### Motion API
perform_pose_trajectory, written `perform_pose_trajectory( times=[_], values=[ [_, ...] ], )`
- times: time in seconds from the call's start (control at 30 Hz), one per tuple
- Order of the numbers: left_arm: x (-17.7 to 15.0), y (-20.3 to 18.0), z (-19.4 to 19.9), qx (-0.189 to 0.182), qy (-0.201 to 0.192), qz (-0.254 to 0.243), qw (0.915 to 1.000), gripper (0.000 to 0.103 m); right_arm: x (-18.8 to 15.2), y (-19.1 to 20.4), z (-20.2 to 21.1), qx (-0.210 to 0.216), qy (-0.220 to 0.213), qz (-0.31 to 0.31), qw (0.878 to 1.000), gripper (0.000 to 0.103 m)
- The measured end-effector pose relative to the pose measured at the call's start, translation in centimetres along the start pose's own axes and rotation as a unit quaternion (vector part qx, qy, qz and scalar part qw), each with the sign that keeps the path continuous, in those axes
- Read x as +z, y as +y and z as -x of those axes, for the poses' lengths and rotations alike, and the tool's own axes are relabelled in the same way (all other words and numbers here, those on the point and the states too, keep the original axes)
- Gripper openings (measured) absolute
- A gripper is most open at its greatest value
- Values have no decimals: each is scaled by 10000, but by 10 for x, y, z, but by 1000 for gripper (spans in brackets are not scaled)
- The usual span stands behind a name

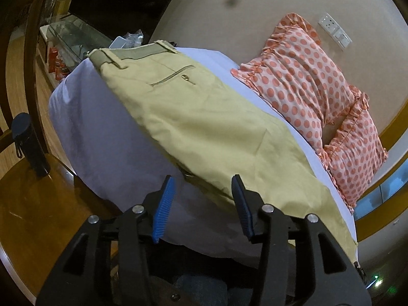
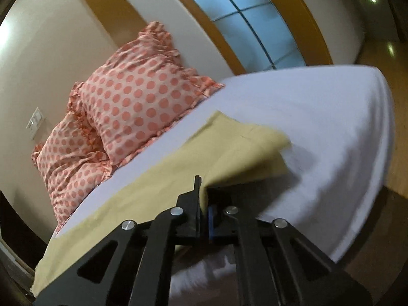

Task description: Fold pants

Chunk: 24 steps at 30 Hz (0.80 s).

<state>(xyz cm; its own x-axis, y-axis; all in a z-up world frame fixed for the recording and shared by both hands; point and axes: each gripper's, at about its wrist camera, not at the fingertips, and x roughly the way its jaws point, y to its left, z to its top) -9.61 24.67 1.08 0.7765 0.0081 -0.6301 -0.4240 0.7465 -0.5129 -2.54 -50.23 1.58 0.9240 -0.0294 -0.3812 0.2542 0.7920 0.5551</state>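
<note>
- The khaki pants (image 1: 204, 127) are spread flat on a bed (image 1: 107, 137) covered by a white sheet, waistband at the far end.
- The left gripper (image 1: 202, 204) is held spread apart over the near edge of the pants, with nothing gripped.
- The right gripper (image 2: 202, 193) is clamped on a fold of the pants' fabric.
- Two polka-dot pillows (image 2: 132, 102) are stacked against the wall (image 1: 255, 12) beside the pants.

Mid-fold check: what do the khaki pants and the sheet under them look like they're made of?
The pants look like a matte woven cotton-type twill: crisp belt loops, a stitched welt pocket, soft creases and no sheen. The bed sheet looks like smooth, pale plain-weave cloth, cotton or a blend, pulled taut with few wrinkles. Neither fibre can be confirmed by sight.
</note>
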Motion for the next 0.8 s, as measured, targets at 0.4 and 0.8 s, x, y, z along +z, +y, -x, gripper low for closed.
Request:
perform_pose_trajectory(
  times=[0.4,0.8],
  values=[
    [0,17,8,-236,-265,51,9994,67,-122,319,-25,3452,2032,2483,8820,4],
    [6,22,-24,-1074,236,390,9932,84,-184,344,6,3580,2640,3144,8386,96]
  ],
)
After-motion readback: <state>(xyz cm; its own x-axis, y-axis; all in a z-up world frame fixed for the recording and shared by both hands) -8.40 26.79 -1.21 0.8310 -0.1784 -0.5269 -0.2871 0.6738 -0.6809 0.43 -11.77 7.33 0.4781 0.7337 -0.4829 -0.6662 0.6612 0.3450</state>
